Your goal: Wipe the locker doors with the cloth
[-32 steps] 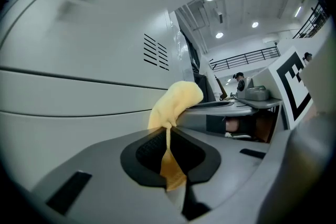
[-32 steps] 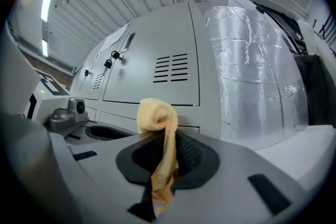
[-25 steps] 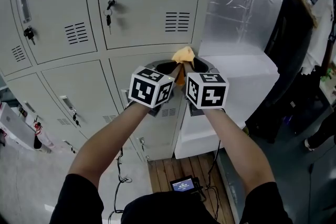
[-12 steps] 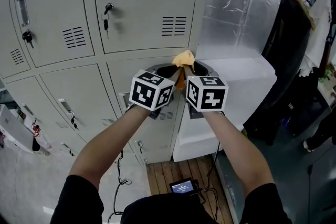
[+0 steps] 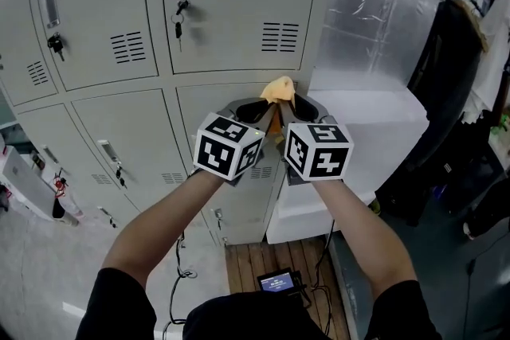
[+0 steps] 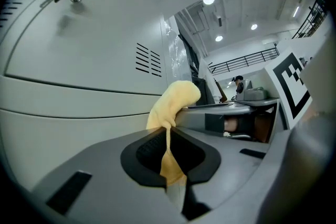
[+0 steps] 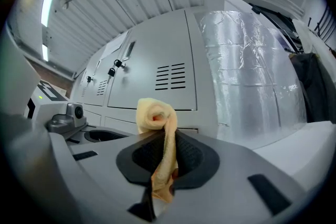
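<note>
up close, both pairs of jaws are clenched on one yellow cloth (image 6: 173, 98): the left gripper (image 6: 169, 165) pinches one tail and the right gripper (image 7: 164, 168) the other, so a bunched wad pokes out past the tips as a wiping pad. grippers side by side, wad at the seam between upper locker door (image 5: 239, 4) and lower locker door (image 5: 209, 103), near the white box (image 5: 374, 111). two-gripper hold probably for even pressure; contact with the metal unclear.

Left arm (image 5: 163, 223) and right arm (image 5: 358, 231) stretch forward side by side; left gripper (image 5: 255, 109) and right gripper (image 5: 304, 105) (nearly touching) each pinch the cloth (image 5: 278, 87).
</note>
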A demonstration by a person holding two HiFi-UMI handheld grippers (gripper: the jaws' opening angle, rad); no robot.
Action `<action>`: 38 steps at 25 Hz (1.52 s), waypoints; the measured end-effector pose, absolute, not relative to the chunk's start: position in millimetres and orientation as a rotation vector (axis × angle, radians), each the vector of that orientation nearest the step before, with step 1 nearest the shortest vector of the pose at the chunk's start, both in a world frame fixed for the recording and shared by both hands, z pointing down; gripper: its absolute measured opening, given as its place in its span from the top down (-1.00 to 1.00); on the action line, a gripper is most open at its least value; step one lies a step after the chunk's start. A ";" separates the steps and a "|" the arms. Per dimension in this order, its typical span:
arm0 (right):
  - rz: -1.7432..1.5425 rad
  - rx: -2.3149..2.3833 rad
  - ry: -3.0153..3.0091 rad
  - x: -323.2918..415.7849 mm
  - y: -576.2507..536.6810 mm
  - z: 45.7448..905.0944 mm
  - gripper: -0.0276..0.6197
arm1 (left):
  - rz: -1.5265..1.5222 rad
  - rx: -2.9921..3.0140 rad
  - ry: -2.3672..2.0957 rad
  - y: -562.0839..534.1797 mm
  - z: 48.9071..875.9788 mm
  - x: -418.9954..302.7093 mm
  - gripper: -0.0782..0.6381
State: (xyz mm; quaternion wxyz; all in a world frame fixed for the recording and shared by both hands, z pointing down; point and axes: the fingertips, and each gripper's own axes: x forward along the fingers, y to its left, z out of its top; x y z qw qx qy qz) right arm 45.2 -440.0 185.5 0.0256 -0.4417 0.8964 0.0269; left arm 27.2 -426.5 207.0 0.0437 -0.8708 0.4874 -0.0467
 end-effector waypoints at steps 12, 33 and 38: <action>0.028 -1.046 2.938 -83.0 -401.2 212.5 0.72 | -0.204 -2.509 1.787 -383.1 233.7 -96.5 0.68; 0.114 -1.032 2.990 -143.6 -393.7 249.4 0.72 | -0.239 -2.490 1.875 -381.6 275.9 -155.8 0.68; 0.126 -1.037 2.989 -143.2 -393.8 249.4 0.72 | -0.241 -2.480 1.873 -382.7 276.4 -154.9 0.68</action>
